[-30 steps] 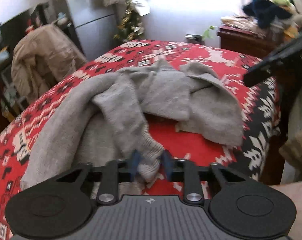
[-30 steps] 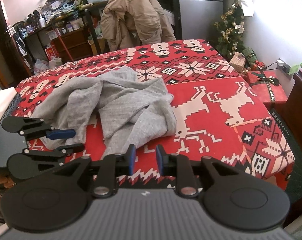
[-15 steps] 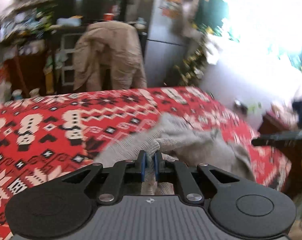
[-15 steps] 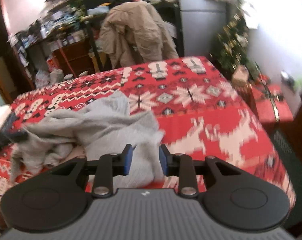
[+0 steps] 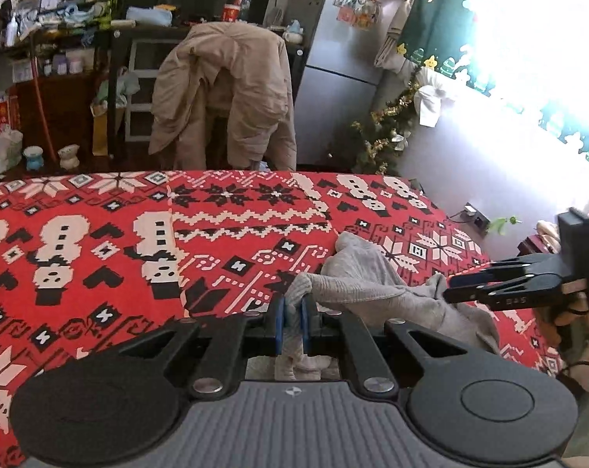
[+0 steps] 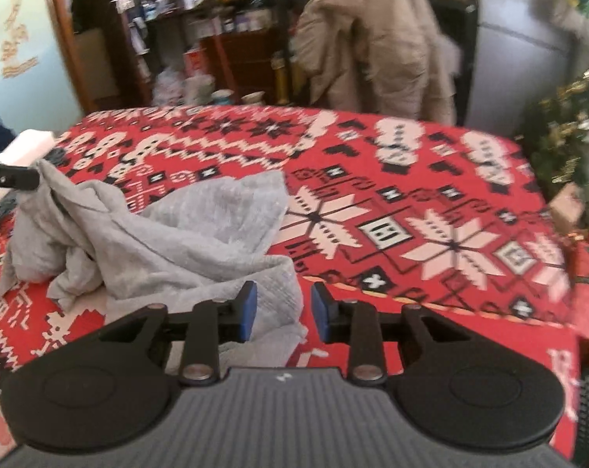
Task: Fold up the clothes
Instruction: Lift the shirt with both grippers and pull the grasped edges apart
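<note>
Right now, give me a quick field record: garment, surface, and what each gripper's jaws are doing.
garment: grey sweater, crumpled, not yet folded
surface: red patterned tablecloth
left gripper: jaws shut on a bunched fold of the sweater, lifting it
right gripper: jaws have just been opening; a sweater edge lies below the gap, pads not pressing on it
background: beige jacket draped over a chair beyond the table

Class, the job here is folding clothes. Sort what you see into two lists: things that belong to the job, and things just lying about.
Belongs to the job:
grey sweater
left gripper, shut on the sweater
right gripper, jaws just opening, over the sweater's edge

Just lying about:
tan jacket on a chair
fridge
tinsel tree
</note>
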{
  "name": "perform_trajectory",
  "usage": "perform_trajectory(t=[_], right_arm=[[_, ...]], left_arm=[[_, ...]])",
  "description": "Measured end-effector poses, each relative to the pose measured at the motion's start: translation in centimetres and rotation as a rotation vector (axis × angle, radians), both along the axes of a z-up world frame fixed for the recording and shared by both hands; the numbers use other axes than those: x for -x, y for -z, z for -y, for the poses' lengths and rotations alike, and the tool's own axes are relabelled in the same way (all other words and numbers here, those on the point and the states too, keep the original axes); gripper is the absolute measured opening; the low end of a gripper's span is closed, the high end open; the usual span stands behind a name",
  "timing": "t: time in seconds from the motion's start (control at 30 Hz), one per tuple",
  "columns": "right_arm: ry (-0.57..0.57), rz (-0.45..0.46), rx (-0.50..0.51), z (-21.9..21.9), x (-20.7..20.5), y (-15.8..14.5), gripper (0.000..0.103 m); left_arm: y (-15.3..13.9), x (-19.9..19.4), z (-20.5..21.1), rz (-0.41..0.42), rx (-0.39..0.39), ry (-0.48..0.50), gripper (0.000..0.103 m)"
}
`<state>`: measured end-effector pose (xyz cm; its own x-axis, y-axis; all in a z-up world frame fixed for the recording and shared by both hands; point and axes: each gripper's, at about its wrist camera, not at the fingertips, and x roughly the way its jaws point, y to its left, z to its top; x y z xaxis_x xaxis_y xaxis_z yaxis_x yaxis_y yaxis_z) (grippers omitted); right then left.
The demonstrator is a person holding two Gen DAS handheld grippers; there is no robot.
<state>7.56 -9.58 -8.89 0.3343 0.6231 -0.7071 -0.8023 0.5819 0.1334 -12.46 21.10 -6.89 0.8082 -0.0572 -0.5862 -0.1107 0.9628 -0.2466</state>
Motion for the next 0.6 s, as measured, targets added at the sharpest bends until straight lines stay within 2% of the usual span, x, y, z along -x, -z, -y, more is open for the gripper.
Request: perform_trajectory(t=[0.03, 0.1, 0.23, 0.4, 0.6], right_arm=[[-0.016, -0.02, -0.002, -0.1, -0.6, 0.4, 0.051], [-0.044, -0.053, -0.036, 0.0, -1.5, 0.8, 0.057], [-0.105, -0.117, -0.087, 0.1, -2.7, 1.5, 0.056], [-0.163, -0.139, -0.075, -0.7, -2.6, 2.7, 0.05], [-0.184, -0.16, -0.13, 0.5, -3.4, 1.2, 0.051]], left_arm=[[0.0, -0.1, -0.2, -0.003, 0.004, 0.005, 0.009], [0.1, -0.1, -0.4, -0.013, 0.006, 0.011, 0.009], [0.2, -0.5, -0.6, -0.034, -0.002, 0.023, 0.009], [0.4, -0.4, -0.7, -0.045, -0.006, 0.028, 0.01], [0.2, -0.2, -1.2, -0.048, 0.009, 0.02, 0.01]])
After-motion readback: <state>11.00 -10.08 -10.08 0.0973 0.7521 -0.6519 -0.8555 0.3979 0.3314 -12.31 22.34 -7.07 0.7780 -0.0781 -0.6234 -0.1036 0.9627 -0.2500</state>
